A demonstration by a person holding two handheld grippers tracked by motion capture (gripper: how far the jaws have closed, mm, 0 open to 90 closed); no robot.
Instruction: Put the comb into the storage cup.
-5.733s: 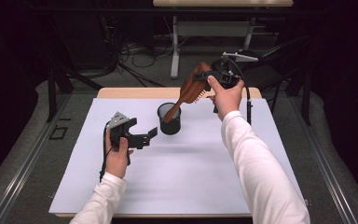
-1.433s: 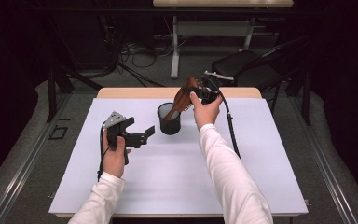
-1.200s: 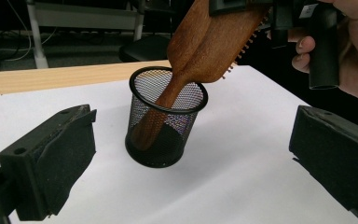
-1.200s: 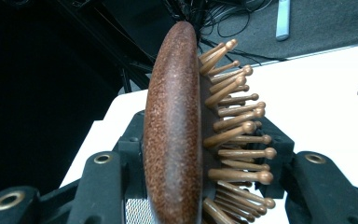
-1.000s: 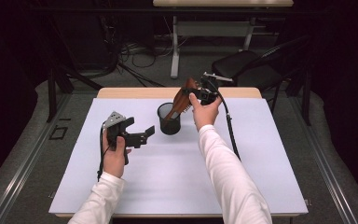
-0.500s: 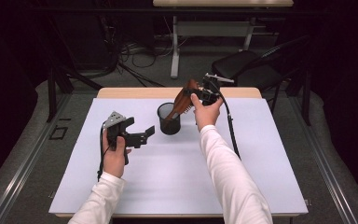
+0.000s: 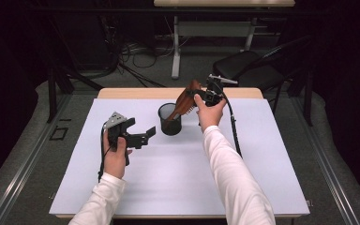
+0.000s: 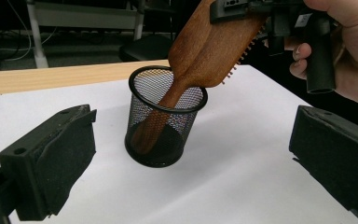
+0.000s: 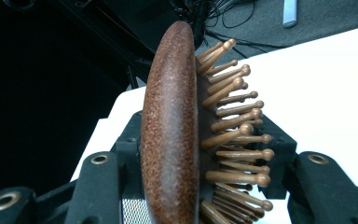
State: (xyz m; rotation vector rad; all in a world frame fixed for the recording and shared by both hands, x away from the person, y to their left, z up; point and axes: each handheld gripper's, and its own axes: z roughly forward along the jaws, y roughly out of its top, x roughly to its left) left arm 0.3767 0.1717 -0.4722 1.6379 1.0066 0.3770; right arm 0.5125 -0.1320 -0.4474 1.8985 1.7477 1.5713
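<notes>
Clamped on the head of the wooden brush (image 9: 170, 135), the right gripper (image 7: 206, 97) held it by its back on one side and its bristle pegs on the other, as the right gripper view showed. Between the earlier pictures and this one the brush had come down and in: several seconds before, it hung higher and further toward two o'clock of the mesh cup (image 7: 169, 119), with the handle only reaching toward the rim. Now the handle stood inside the cup, its tip low against the wall near the bottom, and the head leaned out over the rim toward one o'clock. In the last second the hand had hardly shifted, so the lowering looked about finished. I judged that the brush was as good as placed, and that what remained was to let go and draw the gripper away without tipping the light cup.

Whether the grip had begun to ease I could not tell; the pads were against the brush on both sides.

Over at nine o'clock of the cup, the left gripper (image 7: 136, 137) had stayed where it was all along, on the white table (image 7: 168, 187), its jaws wide apart and holding nothing. In its own view the cup (image 8: 165, 122) stood between them but well ahead, untouched.
</notes>
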